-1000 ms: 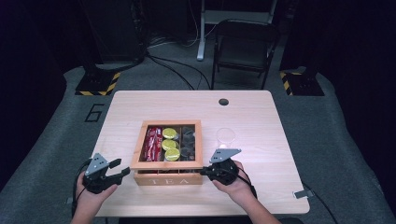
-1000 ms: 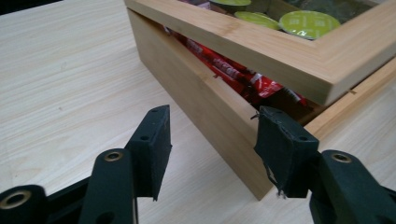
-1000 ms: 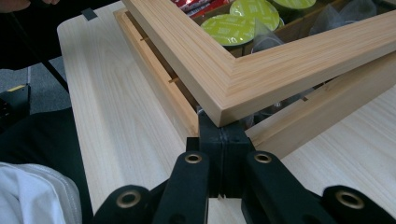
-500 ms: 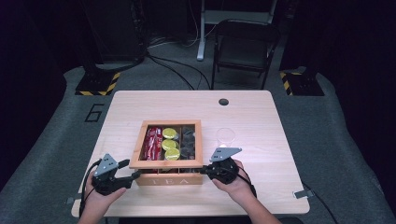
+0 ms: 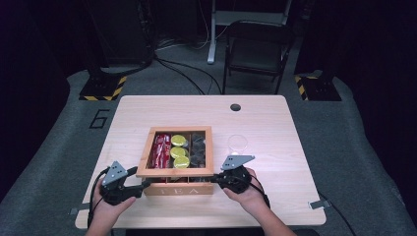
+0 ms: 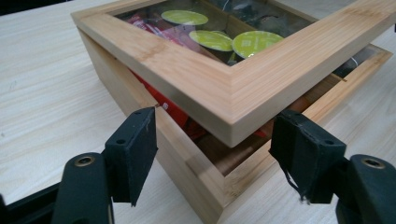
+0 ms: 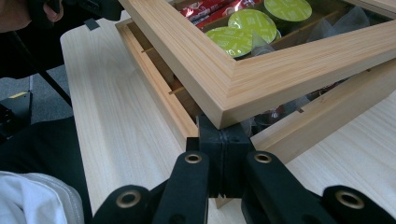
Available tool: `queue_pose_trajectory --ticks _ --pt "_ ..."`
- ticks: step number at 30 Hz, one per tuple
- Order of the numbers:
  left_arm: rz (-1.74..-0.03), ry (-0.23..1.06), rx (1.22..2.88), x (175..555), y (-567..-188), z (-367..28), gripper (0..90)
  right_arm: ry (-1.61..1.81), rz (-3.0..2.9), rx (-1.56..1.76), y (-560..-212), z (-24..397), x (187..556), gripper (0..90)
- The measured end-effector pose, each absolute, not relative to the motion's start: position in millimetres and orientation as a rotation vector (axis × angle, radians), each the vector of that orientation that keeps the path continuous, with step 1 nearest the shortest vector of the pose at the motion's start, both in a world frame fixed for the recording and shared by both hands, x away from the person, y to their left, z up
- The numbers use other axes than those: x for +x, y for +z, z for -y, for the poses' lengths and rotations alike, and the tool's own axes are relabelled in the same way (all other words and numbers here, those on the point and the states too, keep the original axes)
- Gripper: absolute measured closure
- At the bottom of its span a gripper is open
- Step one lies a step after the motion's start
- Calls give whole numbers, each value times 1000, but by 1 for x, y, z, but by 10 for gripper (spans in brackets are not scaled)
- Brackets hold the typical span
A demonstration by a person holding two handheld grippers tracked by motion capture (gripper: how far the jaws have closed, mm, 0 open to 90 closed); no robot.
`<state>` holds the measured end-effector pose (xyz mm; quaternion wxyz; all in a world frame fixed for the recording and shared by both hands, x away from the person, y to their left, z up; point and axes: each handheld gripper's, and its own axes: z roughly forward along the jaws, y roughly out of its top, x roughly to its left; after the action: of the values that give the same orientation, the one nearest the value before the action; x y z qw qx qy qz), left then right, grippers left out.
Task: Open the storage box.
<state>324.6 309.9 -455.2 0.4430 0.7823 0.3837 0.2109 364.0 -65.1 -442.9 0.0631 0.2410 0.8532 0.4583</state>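
A wooden tea box [image 5: 143,160] stands in the middle of the table, its glass-paned lid [image 6: 201,79] raised a little at the front. Through the pane I see green capsules [image 5: 178,151], red packets [image 5: 161,147] and dark sachets [image 5: 198,147]. My left gripper [image 5: 140,186] is open, and in the left gripper view its two pads [image 6: 135,149] straddle the front left corner of the box without touching it. My right gripper [image 5: 216,181] is shut, with its joined tips [image 7: 223,126] wedged under the front right corner of the lid [image 7: 224,100], above the box's base [image 7: 322,121].
A clear round cup [image 5: 238,142] stands just right of the box. A cable hole [image 5: 235,107] lies near the table's far edge. Behind the table are a folding chair [image 5: 255,49] and floor cables. Bare tabletop [image 5: 305,162] lies on both sides of the box.
My left gripper has moved right along the front edge, up to the box's front left corner. The right gripper has stayed at the lid's front right corner.
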Motion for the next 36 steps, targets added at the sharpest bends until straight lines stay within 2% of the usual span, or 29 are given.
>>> queue_pose_trajectory --ticks 9,12,23,25,36 --pt "-969 546 1910 325 -452 -312 360 1384 -2577 741 -444 64 364 897" --pt "-942 550 1928 325 -451 -311 414 1385 -2575 751 -444 64 363 896" --pt "-946 564 1959 327 -448 -309 413 1391 -2553 766 -444 67 362 865" --pt "-953 568 1953 327 -448 -308 411 1398 -2536 780 -443 69 362 832" --pt "-949 622 1924 328 -442 -306 402 1399 -2423 819 -440 74 361 524"
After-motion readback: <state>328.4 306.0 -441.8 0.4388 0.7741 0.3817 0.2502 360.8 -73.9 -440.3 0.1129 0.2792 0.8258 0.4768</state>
